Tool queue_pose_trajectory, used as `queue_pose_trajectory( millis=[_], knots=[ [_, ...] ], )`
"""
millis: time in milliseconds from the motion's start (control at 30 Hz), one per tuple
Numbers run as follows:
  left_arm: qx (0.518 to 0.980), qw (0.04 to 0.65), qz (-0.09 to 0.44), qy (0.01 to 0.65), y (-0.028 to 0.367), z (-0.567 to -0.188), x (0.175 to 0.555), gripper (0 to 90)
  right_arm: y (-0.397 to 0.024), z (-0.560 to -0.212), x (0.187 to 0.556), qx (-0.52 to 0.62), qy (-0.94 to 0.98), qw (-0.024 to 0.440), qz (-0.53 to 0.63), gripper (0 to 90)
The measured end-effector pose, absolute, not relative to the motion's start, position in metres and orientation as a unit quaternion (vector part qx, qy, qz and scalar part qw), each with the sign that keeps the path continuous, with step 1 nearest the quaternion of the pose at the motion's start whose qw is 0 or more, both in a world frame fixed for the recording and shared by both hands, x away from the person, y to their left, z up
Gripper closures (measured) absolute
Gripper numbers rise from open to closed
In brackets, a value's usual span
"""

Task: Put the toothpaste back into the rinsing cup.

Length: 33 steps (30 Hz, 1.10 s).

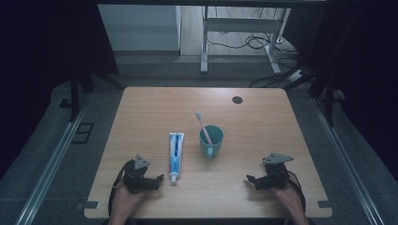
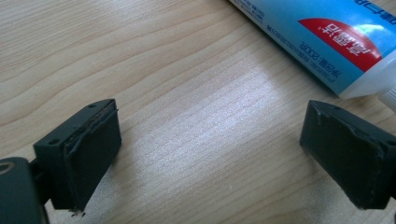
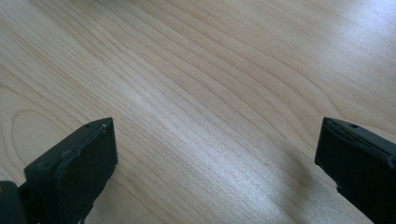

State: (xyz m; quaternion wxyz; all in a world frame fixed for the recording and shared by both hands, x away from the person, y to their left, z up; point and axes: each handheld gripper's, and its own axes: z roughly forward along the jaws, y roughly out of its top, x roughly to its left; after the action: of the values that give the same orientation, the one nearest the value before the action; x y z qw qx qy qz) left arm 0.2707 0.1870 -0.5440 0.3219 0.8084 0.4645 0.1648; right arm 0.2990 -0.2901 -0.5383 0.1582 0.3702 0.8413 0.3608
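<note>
A blue and white toothpaste tube (image 1: 176, 154) lies lengthwise on the wooden table (image 1: 263, 122), its white cap toward the front edge. Right of it stands a teal mug (image 1: 211, 141) with a pink-handled toothbrush (image 1: 203, 127) leaning inside. My left gripper (image 1: 158, 179) rests near the front left, just left of the tube's cap, open and holding nothing. In the left gripper view the tube (image 2: 322, 37) lies beyond my left gripper (image 2: 210, 140), at the upper right. My right gripper (image 1: 248, 180) sits open at the front right, jaws over bare wood (image 3: 210, 93).
A dark round grommet (image 1: 237, 100) marks the table's far right. Beyond the table stand a white desk frame (image 1: 244, 28) and loose cables (image 1: 253, 43) on the floor. Metal rails (image 1: 51, 164) run along both sides of the table.
</note>
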Motion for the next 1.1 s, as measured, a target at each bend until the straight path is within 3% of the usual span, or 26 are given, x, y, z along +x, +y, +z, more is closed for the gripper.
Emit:
queue_pose_trajectory(
  millis=[100, 567, 733, 1100],
  knots=[
    [0.804, 0.322, 0.163, 0.473, 0.189, -0.542, 0.271, 13.7, -0.290, -0.540, 0.299, 0.369, 0.843, 0.159, 0.357, 0.0],
    [0.796, 0.342, 0.153, 0.476, 0.193, -0.532, 0.269, 17.4, -0.292, -0.543, 0.297, 0.376, 0.844, 0.156, 0.349, 1.9],
    [0.799, 0.347, 0.154, 0.467, 0.191, -0.529, 0.269, 24.8, -0.292, -0.543, 0.297, 0.376, 0.845, 0.155, 0.349, 1.9],
    [0.808, 0.361, 0.151, 0.442, 0.188, -0.518, 0.268, 52.4, -0.292, -0.543, 0.297, 0.376, 0.844, 0.154, 0.349, 2.1]
  ],
)
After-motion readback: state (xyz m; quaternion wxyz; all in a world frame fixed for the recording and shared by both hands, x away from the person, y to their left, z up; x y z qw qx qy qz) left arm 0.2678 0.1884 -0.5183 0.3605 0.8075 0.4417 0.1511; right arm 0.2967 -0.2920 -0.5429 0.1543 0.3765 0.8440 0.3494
